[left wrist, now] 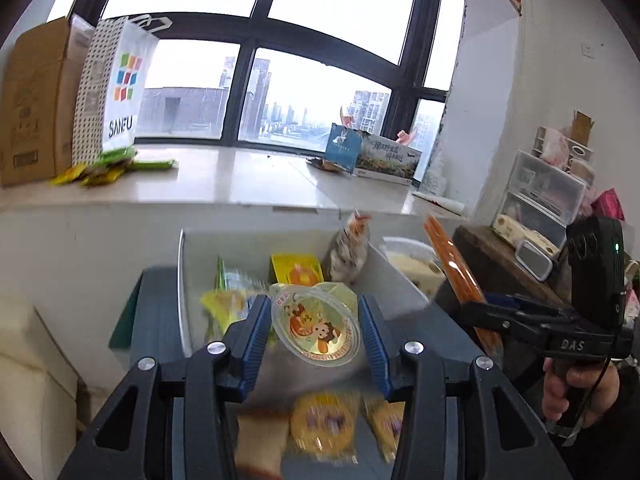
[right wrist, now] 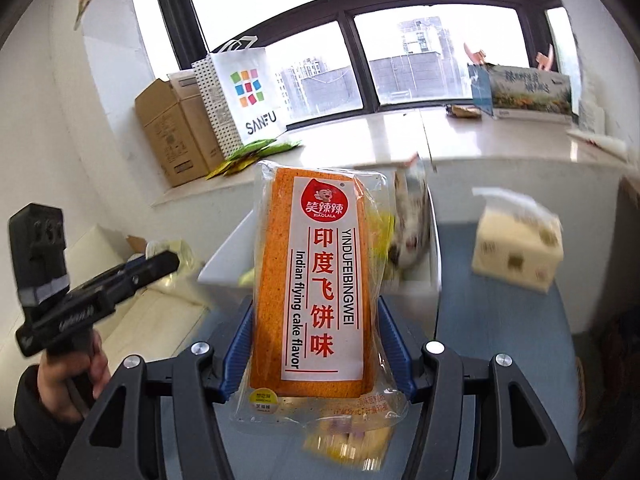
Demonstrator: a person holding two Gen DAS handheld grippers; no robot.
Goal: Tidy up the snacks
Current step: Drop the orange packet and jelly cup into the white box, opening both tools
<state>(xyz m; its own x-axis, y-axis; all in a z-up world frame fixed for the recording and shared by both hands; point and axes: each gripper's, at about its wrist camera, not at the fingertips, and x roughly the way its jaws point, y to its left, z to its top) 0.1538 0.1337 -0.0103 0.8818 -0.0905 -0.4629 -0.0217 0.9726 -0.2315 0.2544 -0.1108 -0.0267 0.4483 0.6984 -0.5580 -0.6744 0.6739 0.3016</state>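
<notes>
While both tongs are loaded and held above the open white bin (left wrist: 280, 248), the likeliest trouble is a dropped snack. The left tongs (left wrist: 316, 332) are clenched on a round jelly cup (left wrist: 314, 326), its slick curved wall caught only at the sides — a tilt could let it squirt free. The right tongs (right wrist: 314, 344) grip a long orange flatbread packet (right wrist: 316, 280) near its lower end, so the tall, floppy top could sag or catch the bin's rim. Snacks already in the bin crowd it; a careless drop could bury or crush them. Below lies a blue-grey counter (right wrist: 500, 320) with more yellow wrapped cakes (left wrist: 324, 424) and a tissue box (right wrist: 516, 240). Behind, a white windowsill ledge (left wrist: 240, 176) carries a cardboard box (left wrist: 36, 100), a shopping bag (left wrist: 120, 84) and green packets under a big dark-framed window — city towers outside.
</notes>
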